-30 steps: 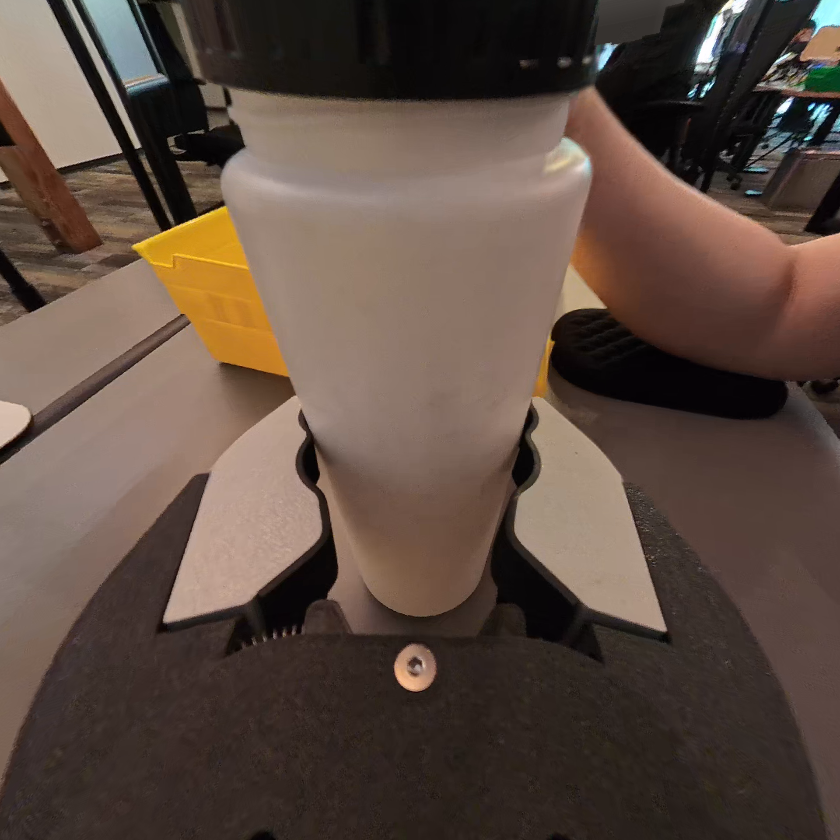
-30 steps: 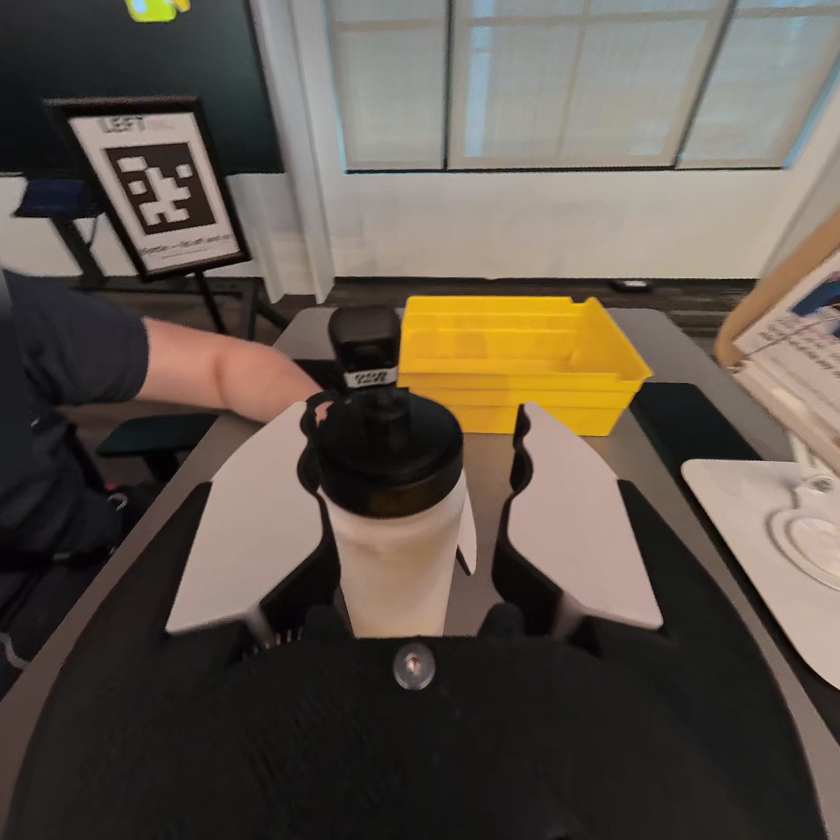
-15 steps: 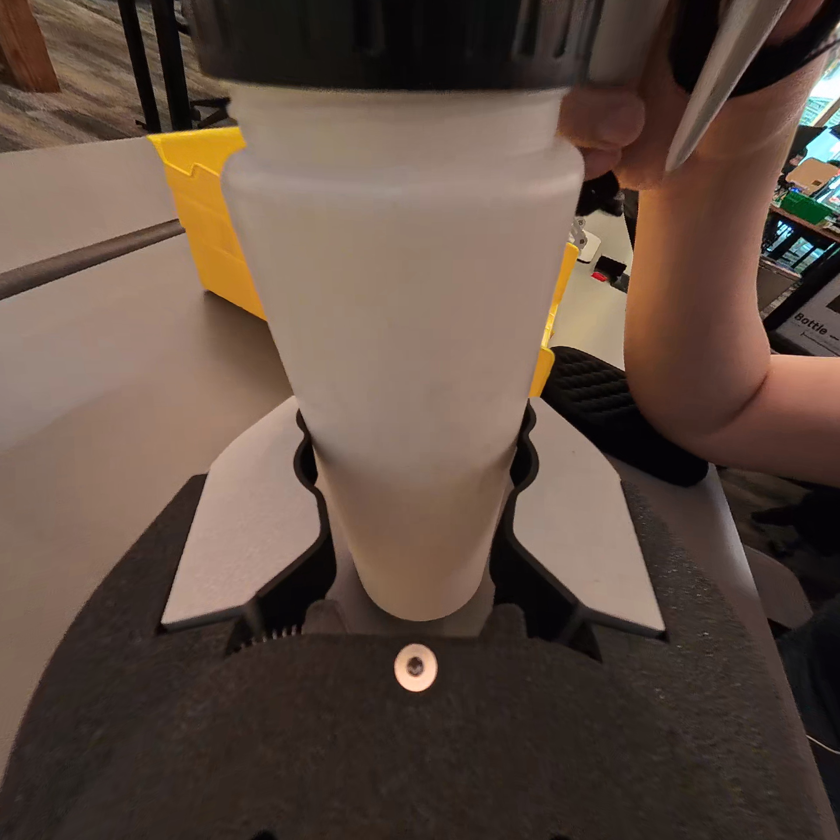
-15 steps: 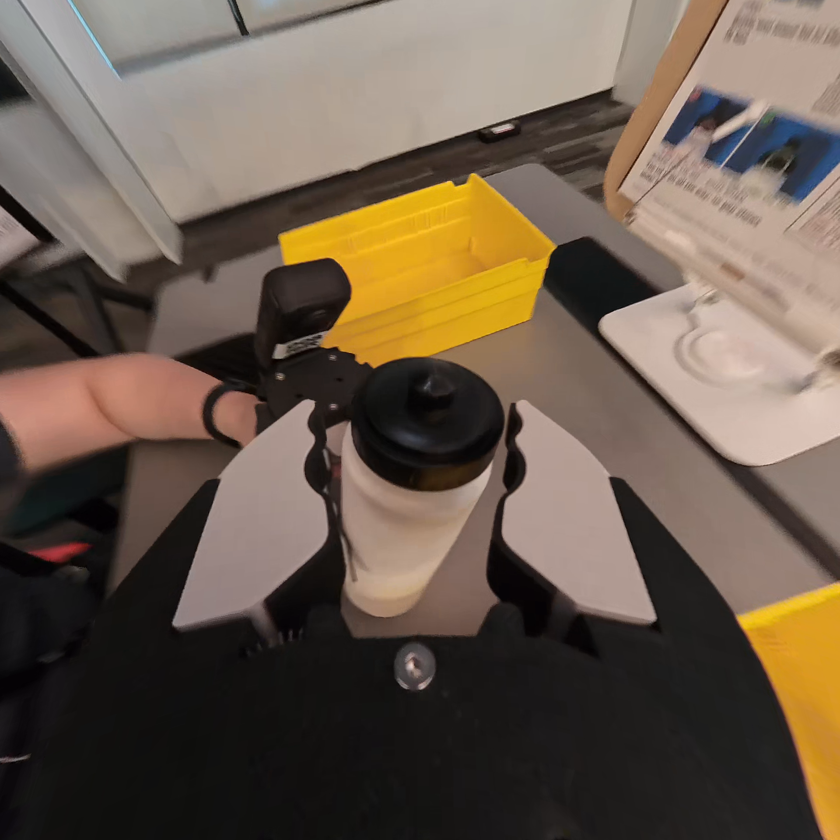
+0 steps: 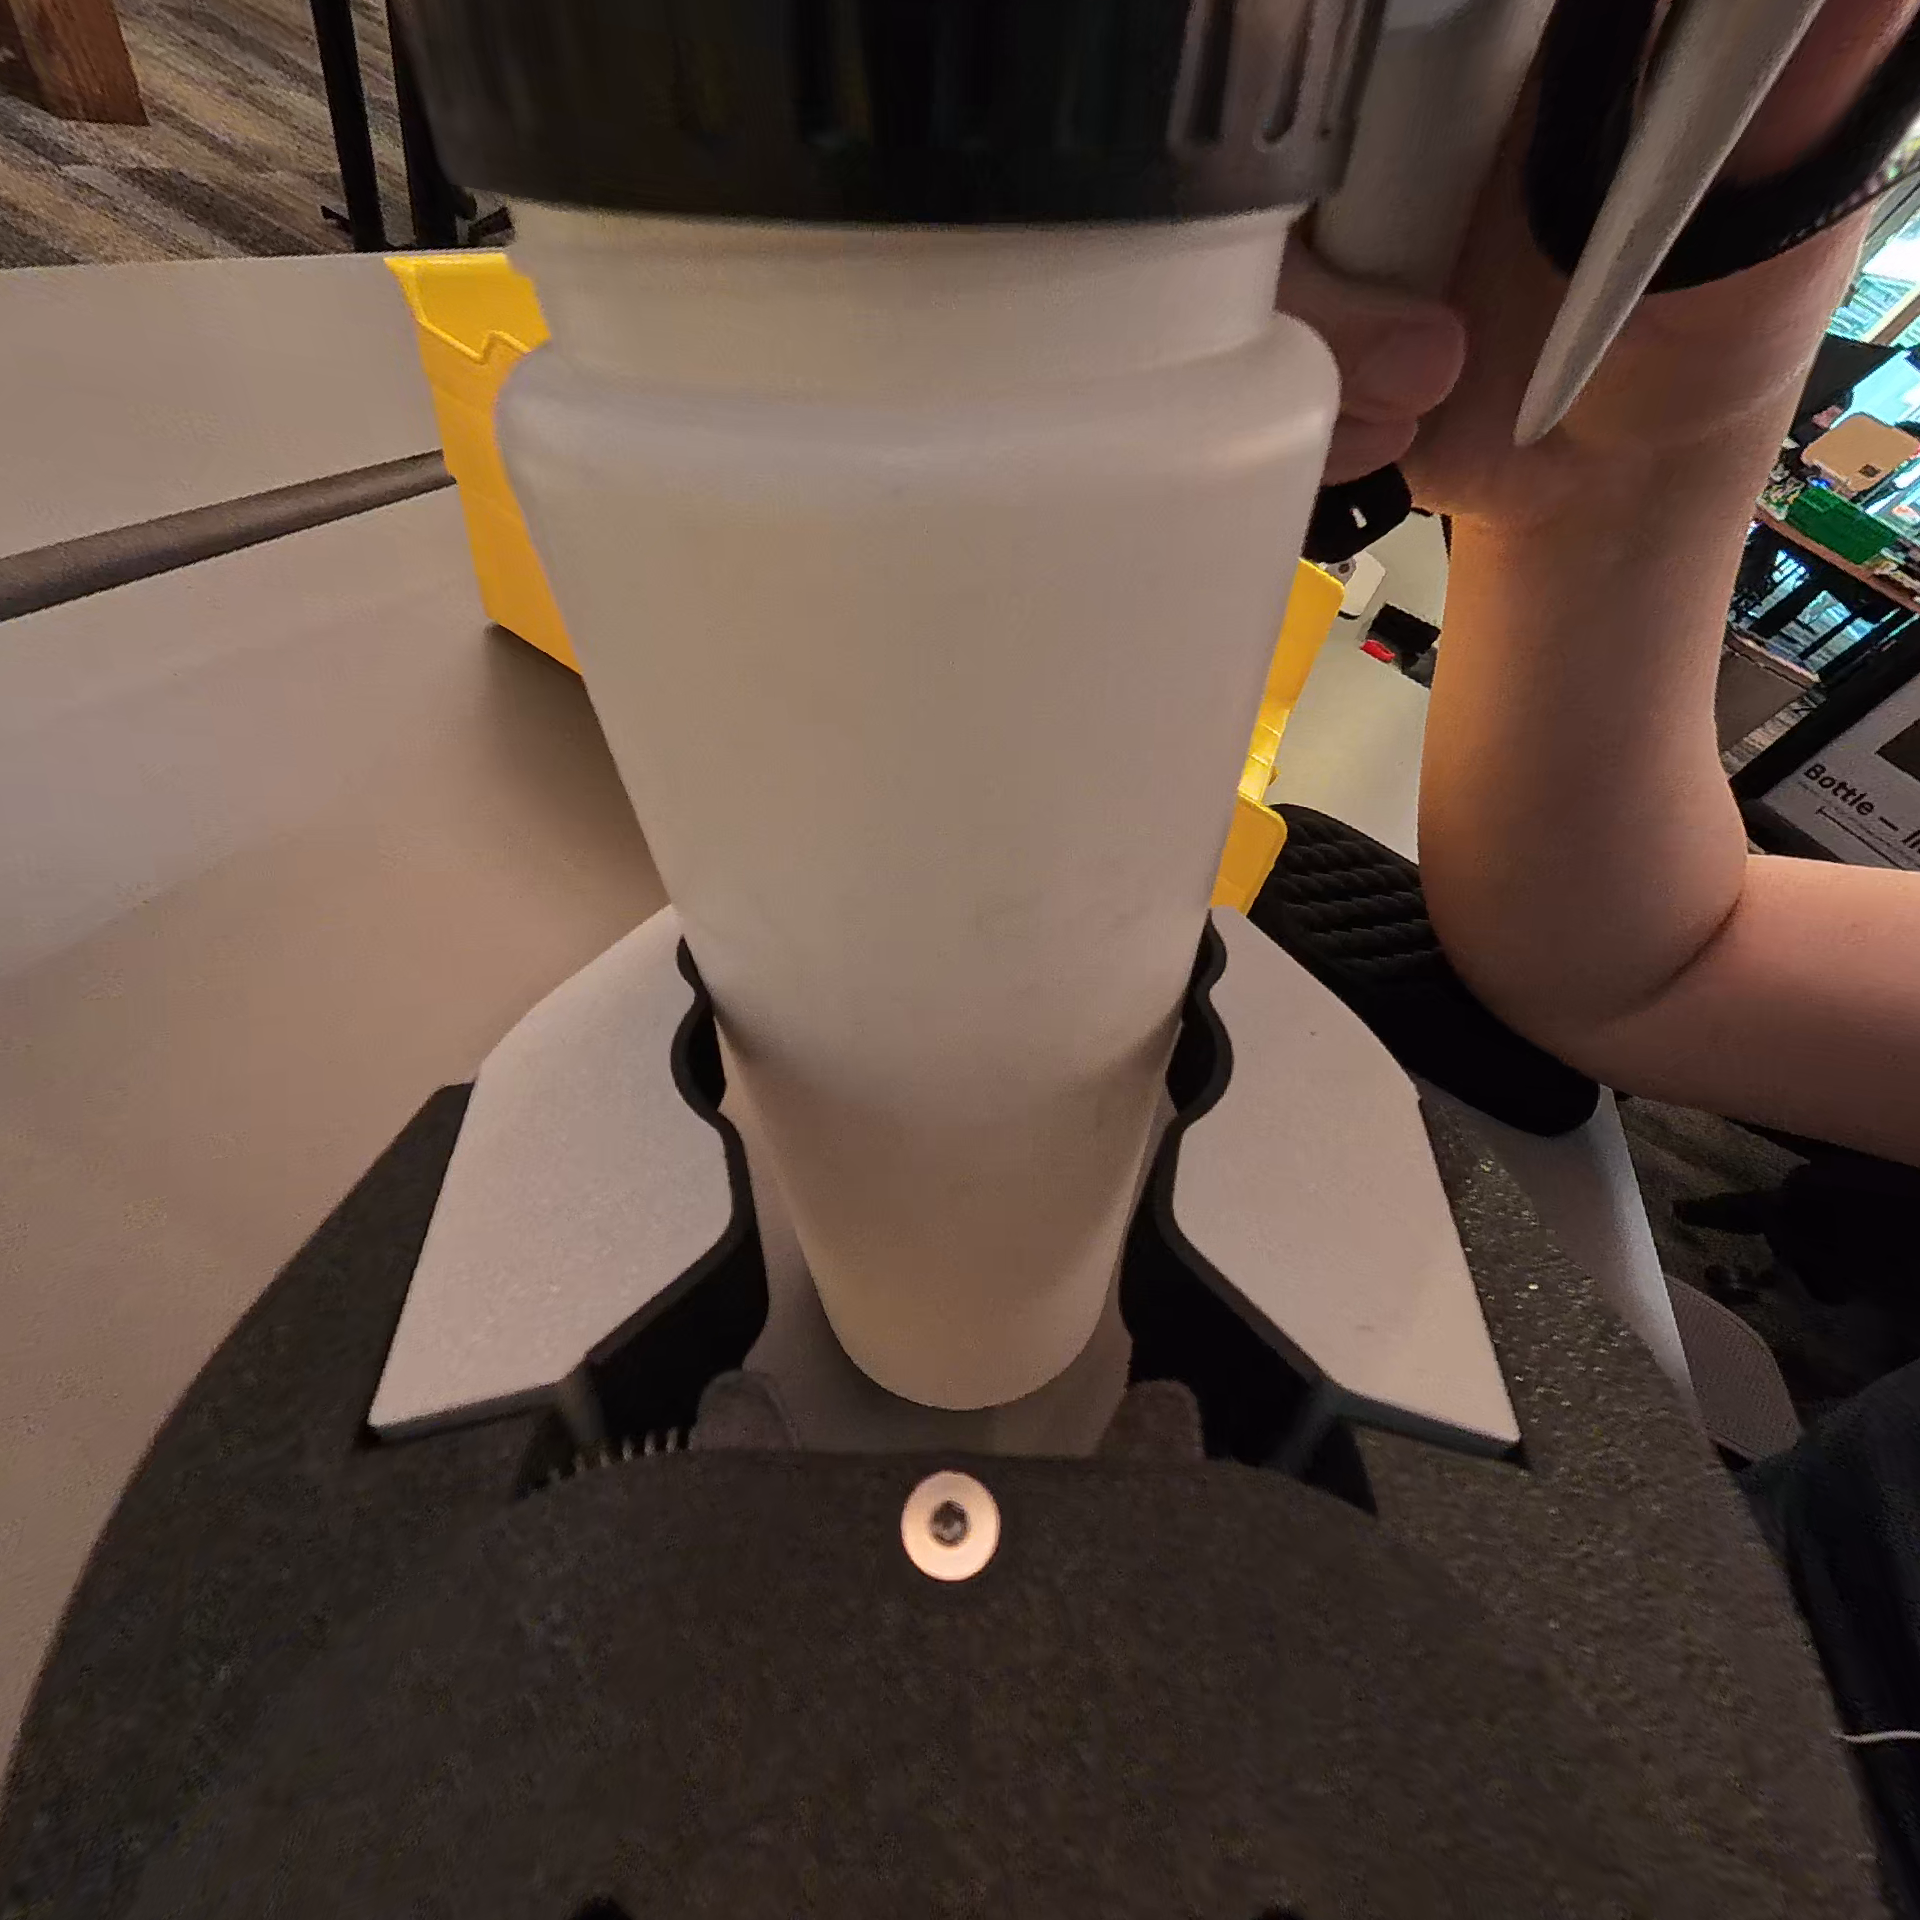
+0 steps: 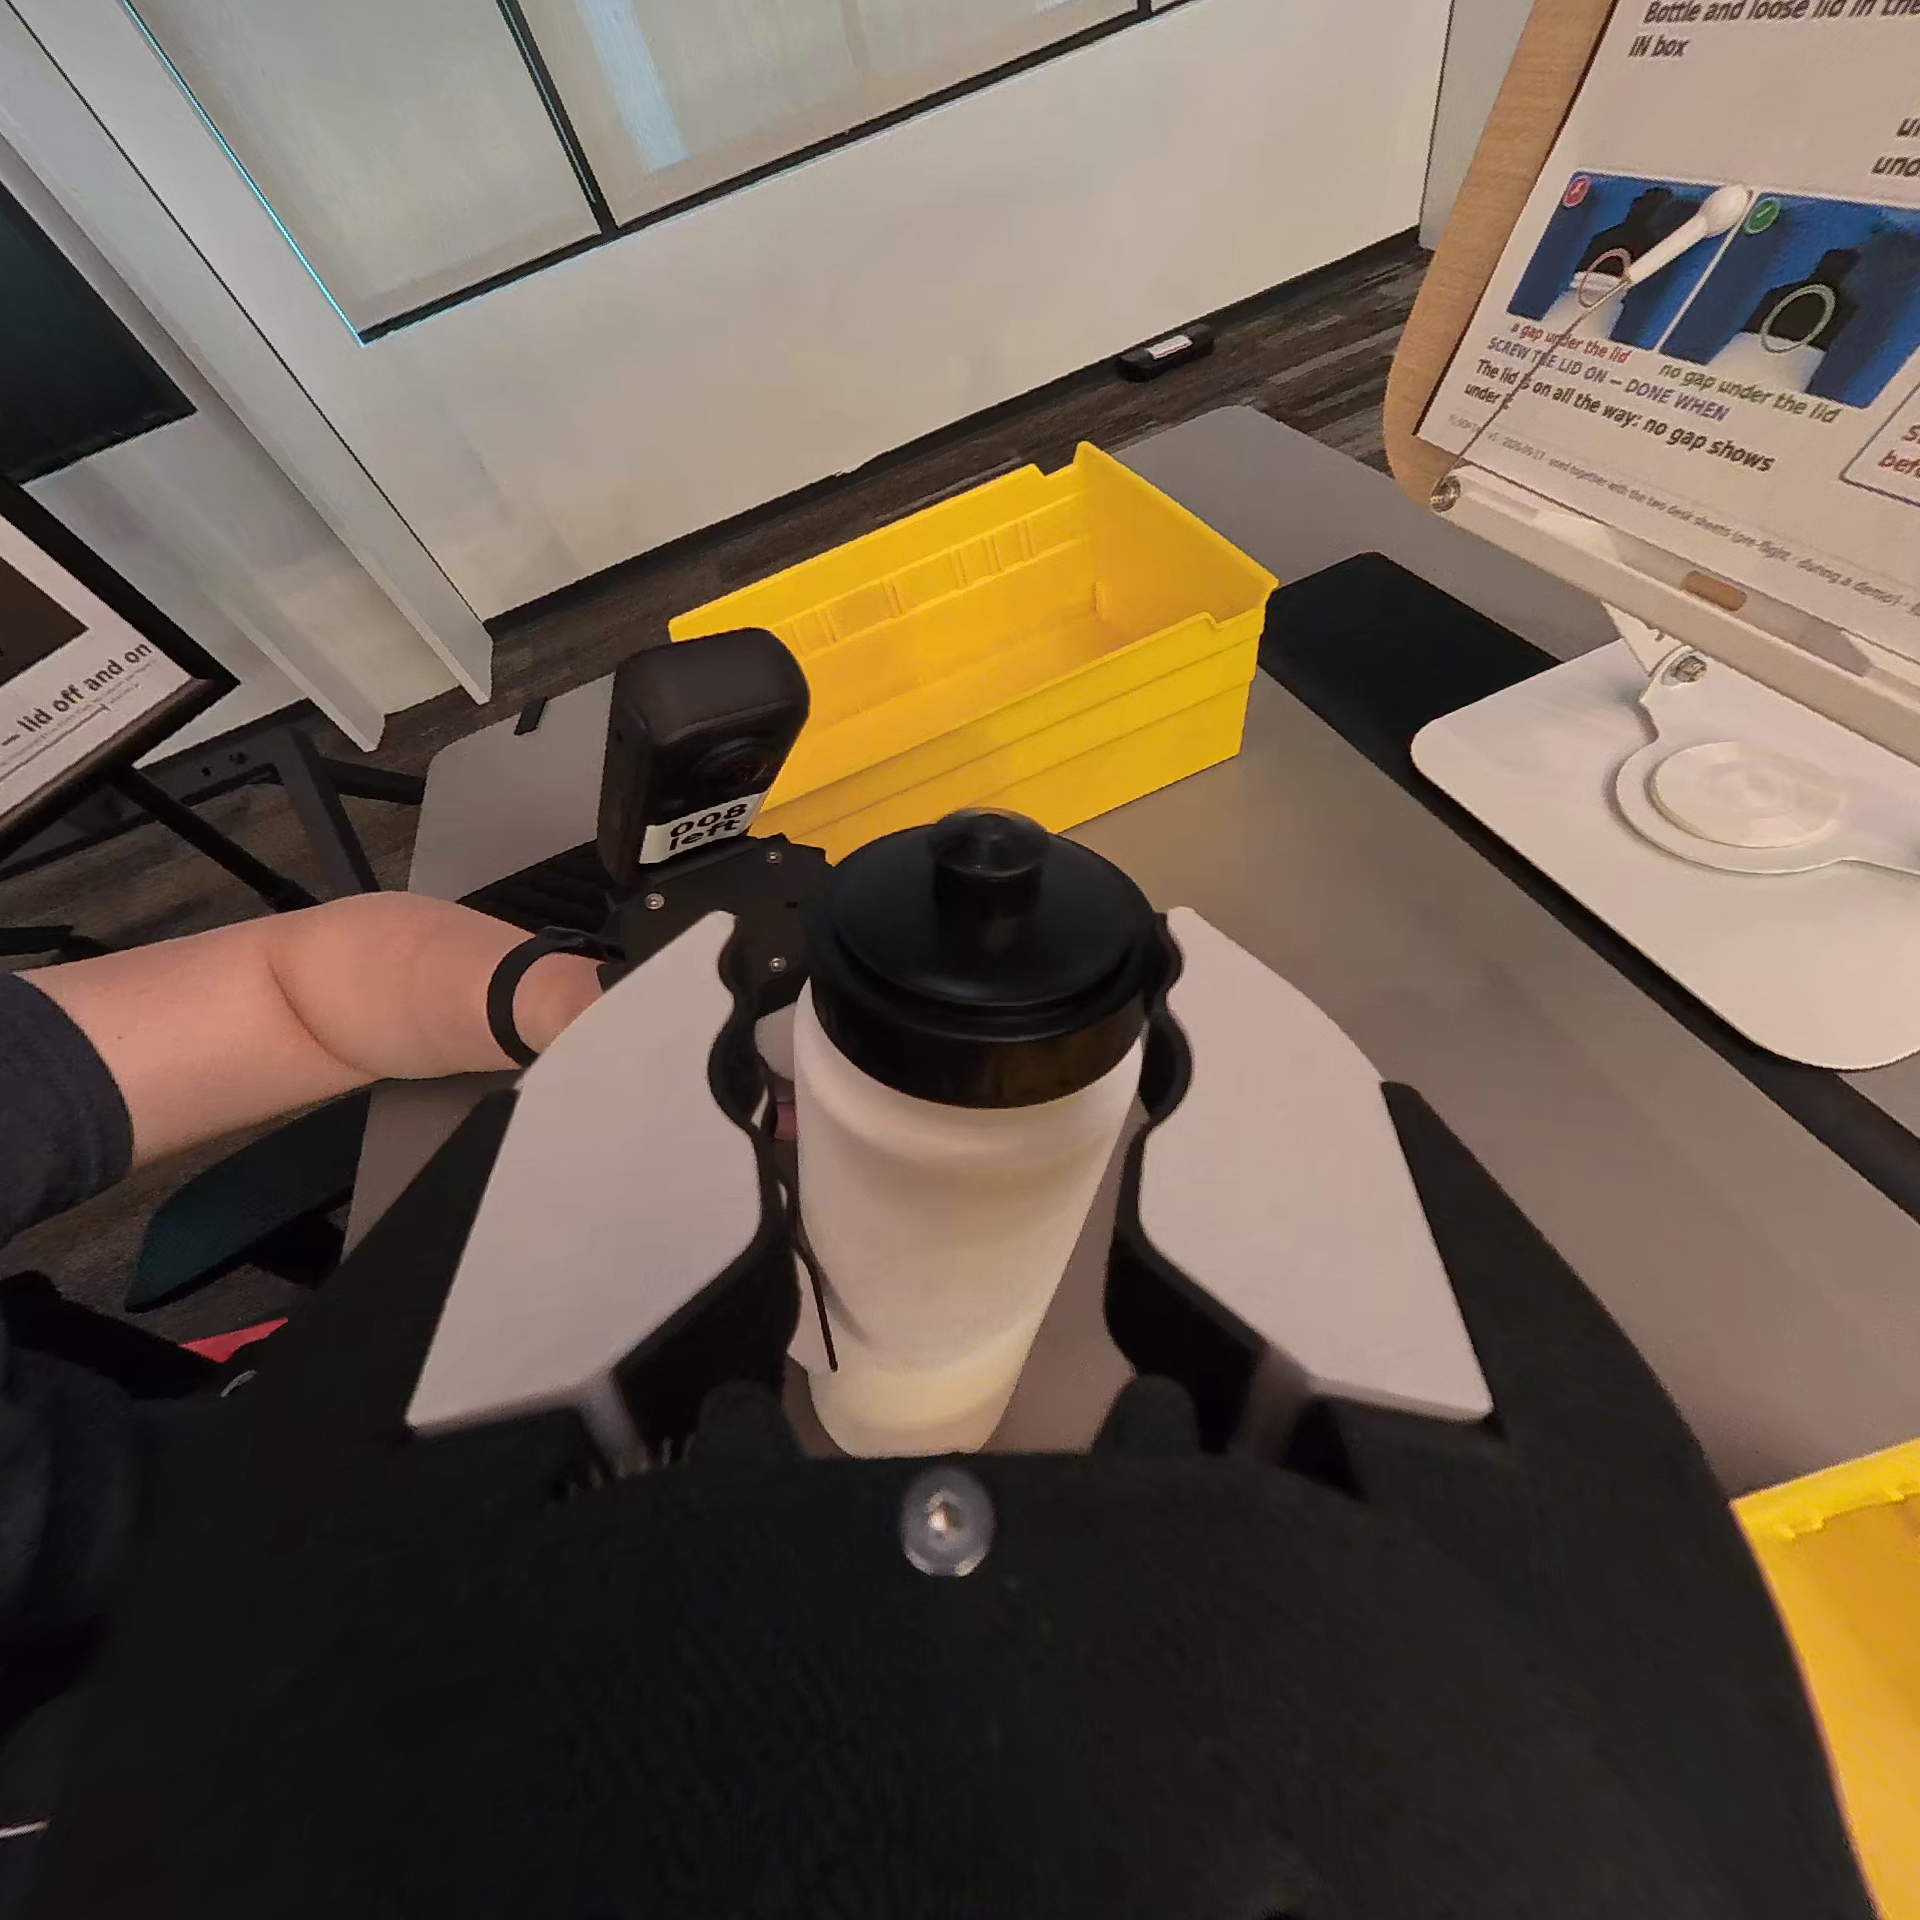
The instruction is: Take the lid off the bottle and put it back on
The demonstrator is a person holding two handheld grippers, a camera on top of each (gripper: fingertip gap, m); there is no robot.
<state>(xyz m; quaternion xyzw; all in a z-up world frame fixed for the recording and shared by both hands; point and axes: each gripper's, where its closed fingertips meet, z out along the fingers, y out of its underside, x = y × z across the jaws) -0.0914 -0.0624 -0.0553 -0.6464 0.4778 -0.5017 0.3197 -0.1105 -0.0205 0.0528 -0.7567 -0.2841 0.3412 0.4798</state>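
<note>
The white bottle point(image 5: 914, 727) stands upright on the grey worktop point(image 5: 208, 831), its lower body clenched between the 2 fingers of the left tongs point(image 5: 940, 1049). The black lid point(image 6: 982, 961) with its small spout is on the neck, with no gap visible beneath it. The right tongs point(image 6: 961, 1023) reach in from above at lid height, 1 finger on each side of the lid; the right finger point(image 6: 1278, 1143) seems to touch the rim, but the left side is partly hidden by the other tool, so I cannot tell whether they are actually gripping. In the left wrist view the top of the lid is cut off by the frame. Behind the bottle sits an open yellow bin point(image 6: 997, 644). A white stand point(image 6: 1662, 831) with an instruction sheet is on the worktop to the right.
</note>
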